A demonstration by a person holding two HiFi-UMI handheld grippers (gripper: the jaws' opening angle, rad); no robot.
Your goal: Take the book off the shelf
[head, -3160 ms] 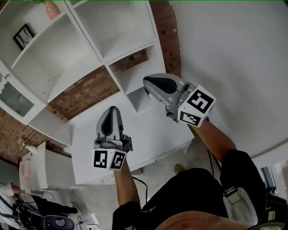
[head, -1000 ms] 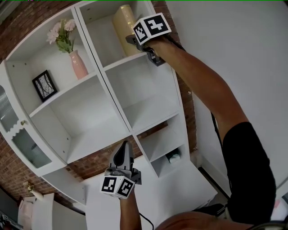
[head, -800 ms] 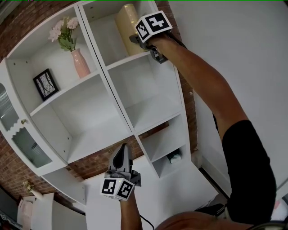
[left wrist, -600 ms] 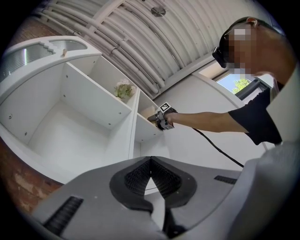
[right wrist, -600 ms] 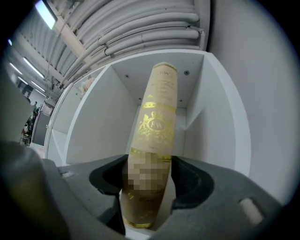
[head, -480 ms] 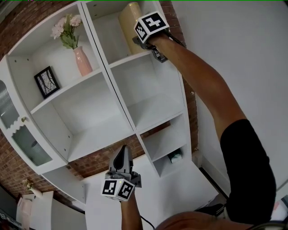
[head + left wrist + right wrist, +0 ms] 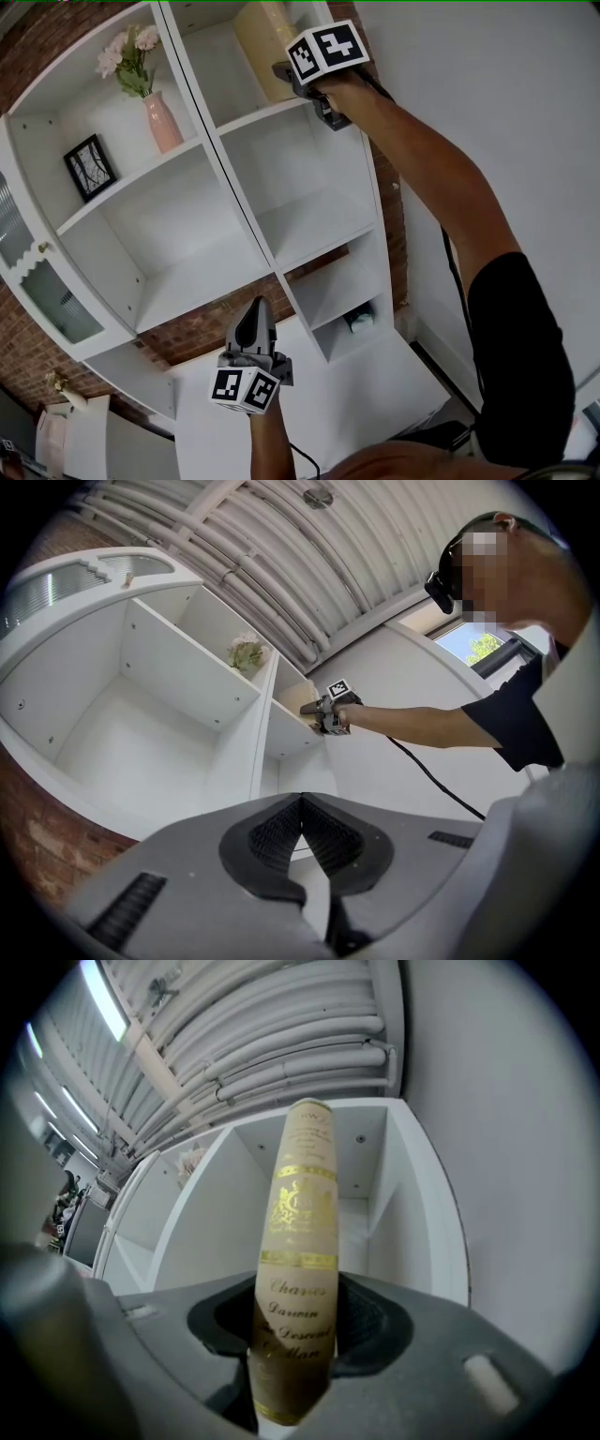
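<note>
A thick cream book (image 7: 261,42) with gold lettering stands upright in the top right compartment of the white shelf unit (image 7: 234,202). My right gripper (image 7: 281,73) is raised to it at arm's length. In the right gripper view the book's spine (image 7: 300,1204) runs straight between the jaws of the right gripper (image 7: 292,1335), which are closing, with the pads touching both sides of its lower part. My left gripper (image 7: 258,305) hangs low in front of the cabinet, shut and holding nothing; its pads meet at the tip (image 7: 302,803). The left gripper view shows the right gripper (image 7: 319,712) at the book (image 7: 298,694).
A pink vase with flowers (image 7: 159,117) and a framed picture (image 7: 89,167) stand in the left compartments. A small object (image 7: 359,319) lies in the lowest right cubby. A white cabinet top (image 7: 328,403) lies below, brick wall (image 7: 202,328) behind it, and a plain white wall (image 7: 497,122) to the right.
The right gripper's jaws have come in round the book on the top shelf. The left gripper has stayed where it was. The view has shifted slightly.
</note>
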